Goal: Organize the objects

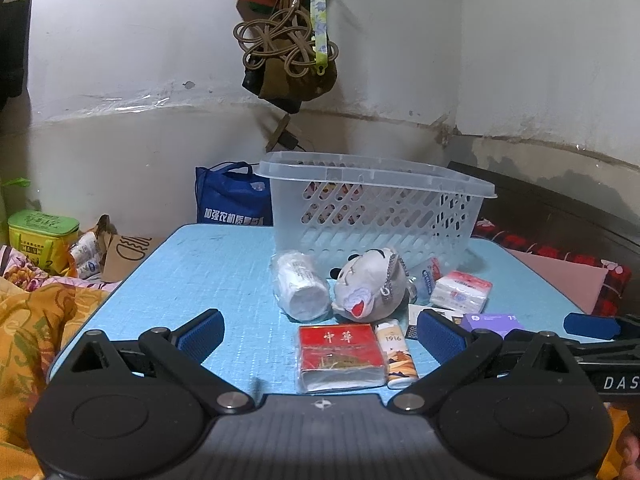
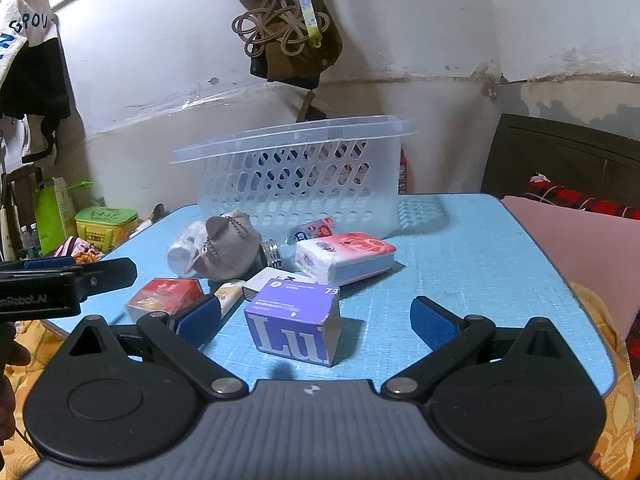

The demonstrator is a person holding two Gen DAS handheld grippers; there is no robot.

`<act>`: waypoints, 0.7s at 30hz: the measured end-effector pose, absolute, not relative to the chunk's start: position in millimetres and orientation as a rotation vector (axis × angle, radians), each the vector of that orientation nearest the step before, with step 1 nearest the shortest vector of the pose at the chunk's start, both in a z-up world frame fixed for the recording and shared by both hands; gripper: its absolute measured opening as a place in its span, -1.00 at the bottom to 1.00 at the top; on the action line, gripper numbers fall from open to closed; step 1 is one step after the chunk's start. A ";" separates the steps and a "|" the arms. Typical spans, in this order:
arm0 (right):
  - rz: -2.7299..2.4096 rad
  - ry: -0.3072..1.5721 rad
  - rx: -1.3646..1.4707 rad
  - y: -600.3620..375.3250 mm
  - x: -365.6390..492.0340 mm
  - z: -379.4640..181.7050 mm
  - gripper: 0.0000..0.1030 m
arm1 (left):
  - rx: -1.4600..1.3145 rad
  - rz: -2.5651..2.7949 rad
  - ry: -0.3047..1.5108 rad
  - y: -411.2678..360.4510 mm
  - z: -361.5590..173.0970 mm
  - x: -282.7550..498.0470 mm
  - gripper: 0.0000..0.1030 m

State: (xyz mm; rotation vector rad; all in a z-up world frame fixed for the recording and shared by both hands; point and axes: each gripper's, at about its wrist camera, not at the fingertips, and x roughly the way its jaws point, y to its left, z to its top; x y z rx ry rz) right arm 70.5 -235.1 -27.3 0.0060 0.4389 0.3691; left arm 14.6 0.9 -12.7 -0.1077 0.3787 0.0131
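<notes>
Both pairs of fingers are spread wide with nothing between them. The left gripper [image 1: 320, 334] hovers low over the pale blue tabletop [image 1: 224, 280], and the red cellophane-wrapped cigarette pack [image 1: 339, 356] printed 中华 lies flat directly between its pads, with the cream lighter [image 1: 396, 354] marked 1916 just inside the right-hand pad. Beyond the fingertips lie a clear-wrapped white roll [image 1: 298, 286] and a grey plush panda keychain [image 1: 366, 288].

The right gripper [image 2: 316, 318] is likewise released; the purple cardboard box [image 2: 294, 318] with big white letters "Lu" and "73" on its top edge stands between its pads, nearer the left one. Further ahead sits a pink-and-white soft tissue pack [image 2: 346, 258].

The translucent perforated plastic basket [image 2: 296, 176] stands well beyond both sets of fingers. Its contents cannot be made out, and every item named is still loose on the table, so the sorting looks barely begun.
</notes>
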 end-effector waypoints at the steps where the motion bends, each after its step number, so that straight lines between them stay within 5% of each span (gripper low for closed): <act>1: 0.369 0.439 0.005 -235.1 70.8 -27.3 1.00 | -0.108 0.013 0.379 0.8 -12.8 14.4 1.00; 21: 0.376 0.445 -0.001 -231.2 71.1 -29.2 1.00 | -0.099 0.019 0.384 0.0 -14.9 14.9 1.00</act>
